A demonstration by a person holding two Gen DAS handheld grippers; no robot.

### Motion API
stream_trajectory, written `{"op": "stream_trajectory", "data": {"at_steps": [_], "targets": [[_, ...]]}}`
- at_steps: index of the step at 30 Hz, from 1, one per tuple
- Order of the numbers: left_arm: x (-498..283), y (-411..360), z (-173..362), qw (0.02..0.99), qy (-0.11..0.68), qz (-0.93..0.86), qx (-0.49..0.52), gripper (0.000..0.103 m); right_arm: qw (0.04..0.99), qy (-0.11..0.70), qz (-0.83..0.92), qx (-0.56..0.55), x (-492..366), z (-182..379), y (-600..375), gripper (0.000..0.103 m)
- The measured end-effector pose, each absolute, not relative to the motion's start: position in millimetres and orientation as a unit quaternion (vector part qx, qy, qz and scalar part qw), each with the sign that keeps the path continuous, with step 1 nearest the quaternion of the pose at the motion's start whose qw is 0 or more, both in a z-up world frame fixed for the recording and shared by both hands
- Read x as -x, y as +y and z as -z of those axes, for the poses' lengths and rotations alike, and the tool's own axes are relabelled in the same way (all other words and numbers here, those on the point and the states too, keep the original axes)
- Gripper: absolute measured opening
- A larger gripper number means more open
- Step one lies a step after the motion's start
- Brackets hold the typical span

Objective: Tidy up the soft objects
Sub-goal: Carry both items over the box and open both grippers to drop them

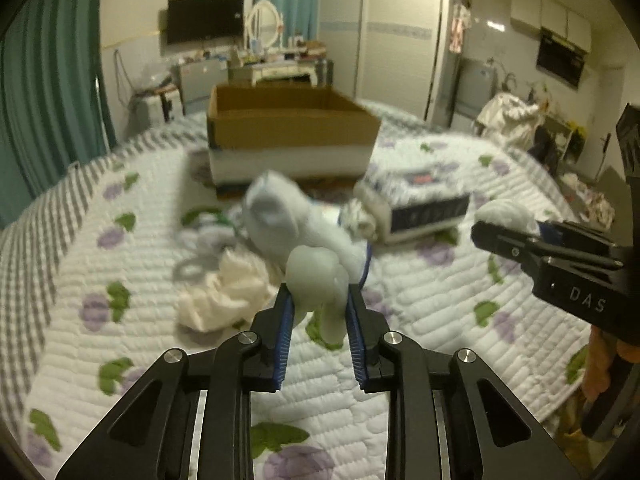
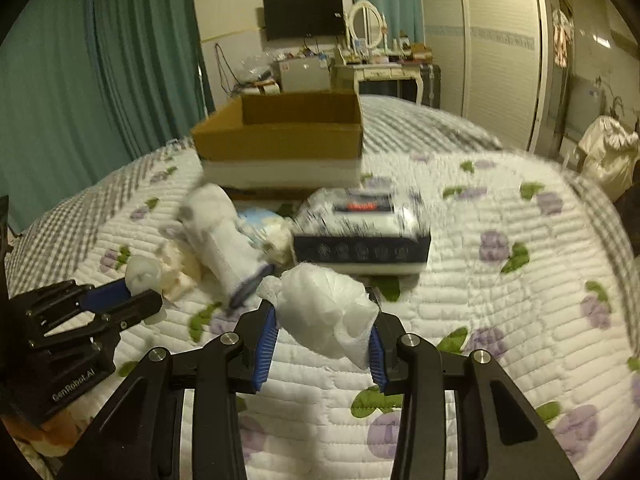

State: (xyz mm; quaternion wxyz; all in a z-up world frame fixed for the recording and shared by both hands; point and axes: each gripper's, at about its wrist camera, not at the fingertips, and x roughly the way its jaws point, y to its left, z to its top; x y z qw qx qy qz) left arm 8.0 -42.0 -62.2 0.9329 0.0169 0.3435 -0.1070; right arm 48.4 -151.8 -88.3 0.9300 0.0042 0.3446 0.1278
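Both claws are raised over the quilted bed (image 1: 420,312), each with something soft pinched between its blue pads. The left claw (image 1: 319,300) grips a small pale rolled sock (image 1: 316,276); the right claw (image 2: 323,334) clamps a crumpled white cloth bundle (image 2: 326,308). Beyond them a white plush toy (image 1: 280,212) lies among loose cream rags (image 1: 224,296) near a dark-sided tissue pack (image 2: 362,236). An open cardboard box (image 2: 280,136) sits farther back on the bed.
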Motion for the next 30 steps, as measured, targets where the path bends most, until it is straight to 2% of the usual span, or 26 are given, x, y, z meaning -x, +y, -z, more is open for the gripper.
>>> {"op": "stream_trajectory", "data": {"at_steps": [7,14,20,30], "targets": [[-22,-36,-1,0.951,0.291,0.099,-0.006,0.025,0.945,0.283,-0.162,0.011,-46,13,-143,0.038],[-84,-38,-23,0.953,0.285,0.099,-0.01,0.025,0.949,0.246,-0.191,0.052,-107,-46,-119,0.039],[-163,-36,-15,0.955,0.288,0.054,-0.037,0.026,0.948,0.251,-0.185,0.068,-190,-40,-99,0.039],[-253,-17,28,0.949,0.312,0.026,-0.041,0.029,0.927,0.322,-0.189,0.044,-310,30,-93,0.039]]}}
